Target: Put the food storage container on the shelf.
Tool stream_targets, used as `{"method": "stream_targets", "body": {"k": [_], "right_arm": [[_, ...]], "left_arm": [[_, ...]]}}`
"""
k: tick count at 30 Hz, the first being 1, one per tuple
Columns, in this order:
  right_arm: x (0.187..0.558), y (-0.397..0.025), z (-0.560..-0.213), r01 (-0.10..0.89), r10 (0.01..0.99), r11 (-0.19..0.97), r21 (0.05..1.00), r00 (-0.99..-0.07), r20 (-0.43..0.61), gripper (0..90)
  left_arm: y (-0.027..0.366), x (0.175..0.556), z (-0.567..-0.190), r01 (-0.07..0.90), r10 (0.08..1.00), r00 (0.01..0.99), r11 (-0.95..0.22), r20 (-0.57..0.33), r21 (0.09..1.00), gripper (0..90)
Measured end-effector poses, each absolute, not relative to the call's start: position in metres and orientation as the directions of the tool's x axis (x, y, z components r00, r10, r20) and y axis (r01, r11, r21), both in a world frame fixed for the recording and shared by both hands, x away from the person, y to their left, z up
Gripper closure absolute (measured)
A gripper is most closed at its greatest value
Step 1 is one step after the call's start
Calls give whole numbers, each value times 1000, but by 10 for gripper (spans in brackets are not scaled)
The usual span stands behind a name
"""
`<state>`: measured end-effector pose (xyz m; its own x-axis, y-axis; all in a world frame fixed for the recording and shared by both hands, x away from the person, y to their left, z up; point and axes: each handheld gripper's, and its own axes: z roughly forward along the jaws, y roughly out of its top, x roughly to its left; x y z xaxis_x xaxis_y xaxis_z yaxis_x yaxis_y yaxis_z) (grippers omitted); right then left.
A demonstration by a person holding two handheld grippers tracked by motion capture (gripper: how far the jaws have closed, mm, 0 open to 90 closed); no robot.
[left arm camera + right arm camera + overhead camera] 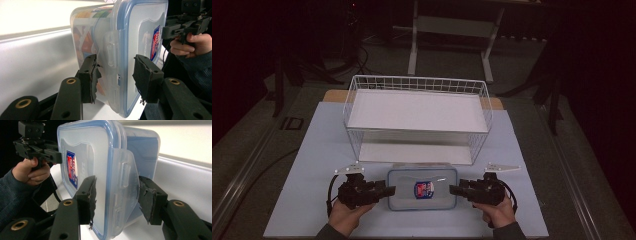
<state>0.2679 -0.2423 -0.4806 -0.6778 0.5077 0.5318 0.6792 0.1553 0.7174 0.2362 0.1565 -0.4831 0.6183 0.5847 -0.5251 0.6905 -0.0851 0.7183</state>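
Black jaws, left: the left hand-held gripper (115, 75) is being held released, its two jaws spread either side of the container's short-end latch flap, the torn pads (93, 79) near the plastic; whether they are touching it cannot be told.
Black jaws, right: the right hand-held gripper (115, 200) is likewise being kept released, jaws standing apart around the latch flap at the opposite short end.
Hands: in the high view the left hand (343, 216) and right hand (499, 212) are being brought in from the near edge, each wrapped around its gripper, dark sleeves showing at the wrists.
Container: a clear plastic container (422, 188) with a blue-rimmed lid and a red-and-blue sticker (424, 189) is being flanked by the two grippers; it is lying flat on the bench, near the front edge and just in front of the basket. Coloured contents are being seen through its wall (83, 40), too blurred to be named.
Bench: a pale blue-white mat (312, 165) is being used as the working surface.
Basket: a white wire basket (417, 116) is standing behind the container, white panels lying inside it.
Background: a white frame (452, 30) is standing on the dark floor beyond the bench.
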Motion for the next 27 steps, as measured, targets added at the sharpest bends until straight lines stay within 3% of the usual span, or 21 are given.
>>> {"method": "stream_targets", "body": {"k": [27], "right_arm": [[248, -240, -417, 513, 516, 149, 845, -770, 376, 504]], "left_arm": [[159, 225, -420, 519, 581, 727, -116, -366, 847, 544]]}}
